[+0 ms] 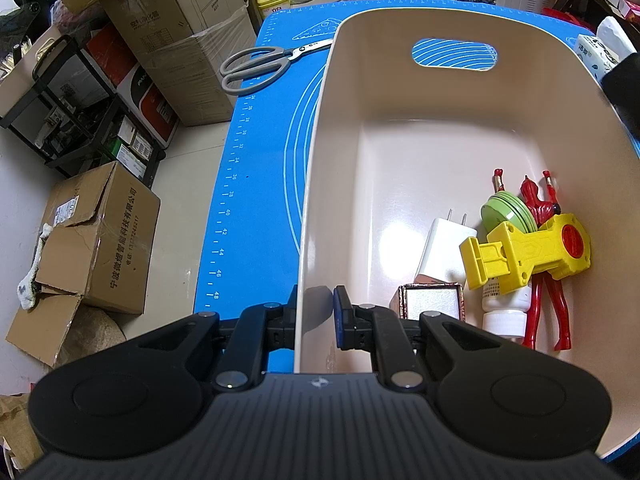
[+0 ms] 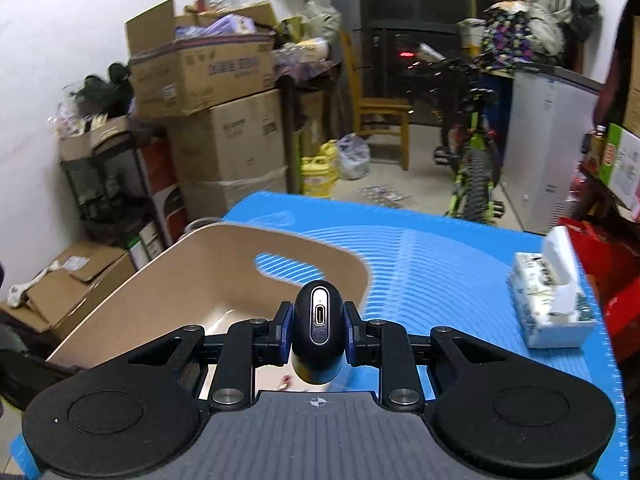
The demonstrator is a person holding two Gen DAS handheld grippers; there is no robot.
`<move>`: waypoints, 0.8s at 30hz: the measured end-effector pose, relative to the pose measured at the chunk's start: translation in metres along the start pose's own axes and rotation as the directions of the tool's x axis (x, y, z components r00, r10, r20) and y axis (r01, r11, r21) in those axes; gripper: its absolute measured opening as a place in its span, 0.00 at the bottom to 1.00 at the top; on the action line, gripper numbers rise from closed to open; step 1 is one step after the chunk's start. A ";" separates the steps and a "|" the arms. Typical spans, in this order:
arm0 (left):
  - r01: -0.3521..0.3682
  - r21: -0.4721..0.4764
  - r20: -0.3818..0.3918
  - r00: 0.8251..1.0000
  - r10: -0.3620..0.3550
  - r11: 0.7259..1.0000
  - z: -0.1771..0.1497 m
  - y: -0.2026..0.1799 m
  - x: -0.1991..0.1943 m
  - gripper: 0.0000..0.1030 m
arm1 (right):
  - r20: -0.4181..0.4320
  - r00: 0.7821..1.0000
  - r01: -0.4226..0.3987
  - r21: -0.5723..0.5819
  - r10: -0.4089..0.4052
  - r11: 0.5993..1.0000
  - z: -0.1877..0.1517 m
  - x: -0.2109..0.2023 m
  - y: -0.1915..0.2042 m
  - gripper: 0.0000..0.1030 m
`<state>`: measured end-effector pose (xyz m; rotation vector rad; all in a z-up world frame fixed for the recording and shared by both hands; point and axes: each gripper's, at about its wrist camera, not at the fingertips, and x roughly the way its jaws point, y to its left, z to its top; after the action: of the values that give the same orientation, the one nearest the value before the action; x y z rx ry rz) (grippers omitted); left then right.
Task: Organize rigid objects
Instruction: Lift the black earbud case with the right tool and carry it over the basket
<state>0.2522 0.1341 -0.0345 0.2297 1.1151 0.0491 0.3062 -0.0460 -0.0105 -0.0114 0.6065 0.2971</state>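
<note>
A beige plastic bin (image 1: 400,92) stands on the blue mat (image 1: 256,184). My left gripper (image 1: 316,306) straddles its left wall near the rim, one finger outside and one inside, shut on that wall. On the bin's floor at the right lie a white charger (image 1: 444,248), a yellow toy (image 1: 528,256), a green disc (image 1: 504,212), a red figure (image 1: 540,200), a white bottle (image 1: 504,312) and a small framed box (image 1: 432,302). My right gripper (image 2: 318,314) is shut on a black oval device with a USB-C port (image 2: 318,344), held above the bin's (image 2: 180,280) near right corner.
Grey-handled scissors (image 1: 256,66) lie on the mat left of the bin's far end. A tissue pack (image 2: 552,304) sits on the mat at the right. Cardboard boxes (image 1: 100,236), a black rack (image 1: 80,112) and a bicycle (image 2: 472,168) stand on the floor beyond the table.
</note>
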 end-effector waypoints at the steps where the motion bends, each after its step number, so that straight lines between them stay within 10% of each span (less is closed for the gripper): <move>1: 0.001 -0.001 -0.001 1.000 -0.001 1.000 0.000 0.000 0.000 0.16 | -0.007 1.000 -0.009 -0.010 0.008 1.000 -0.001 0.002 0.005 0.33; 24: -0.004 0.007 0.002 1.000 0.004 1.000 -0.002 -0.004 0.001 0.16 | -0.292 0.953 -0.116 -0.114 0.079 0.987 -0.023 0.056 0.075 0.33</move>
<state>0.2509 0.1307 -0.0370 0.2382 1.1134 0.0482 0.3160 0.0384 -0.0555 -0.1530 0.8772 0.4355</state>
